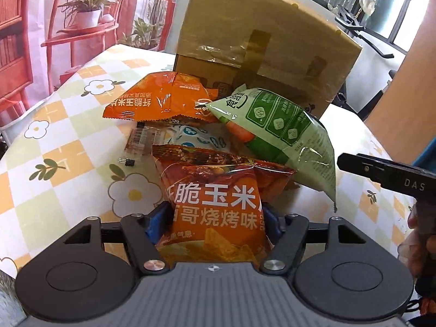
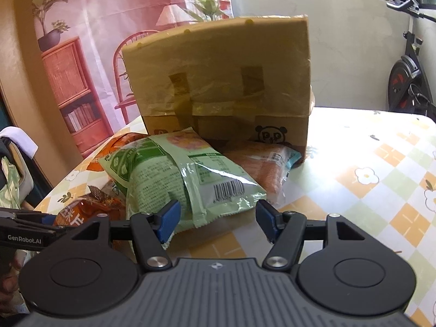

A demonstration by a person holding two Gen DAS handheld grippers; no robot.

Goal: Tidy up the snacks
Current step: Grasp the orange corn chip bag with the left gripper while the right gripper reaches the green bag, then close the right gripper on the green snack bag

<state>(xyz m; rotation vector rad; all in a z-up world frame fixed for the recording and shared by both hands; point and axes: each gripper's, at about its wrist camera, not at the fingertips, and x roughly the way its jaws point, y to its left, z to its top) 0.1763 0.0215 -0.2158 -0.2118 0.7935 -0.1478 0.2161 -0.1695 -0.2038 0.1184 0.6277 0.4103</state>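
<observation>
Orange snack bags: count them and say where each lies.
2 clearly orange: one orange snack bag between the left gripper fingers, another orange bag at the pile's far left before the cardboard box. Others may be hidden.

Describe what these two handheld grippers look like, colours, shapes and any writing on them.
Both match: the left gripper and right gripper have a ribbed grey body with a small round emblem, black angular linkage arms with silver pivot bolts, two round black discs, and blue finger pads. Seen from the side, white lettering reads GenRobot.AI on the left and DAS on the right.
</observation>
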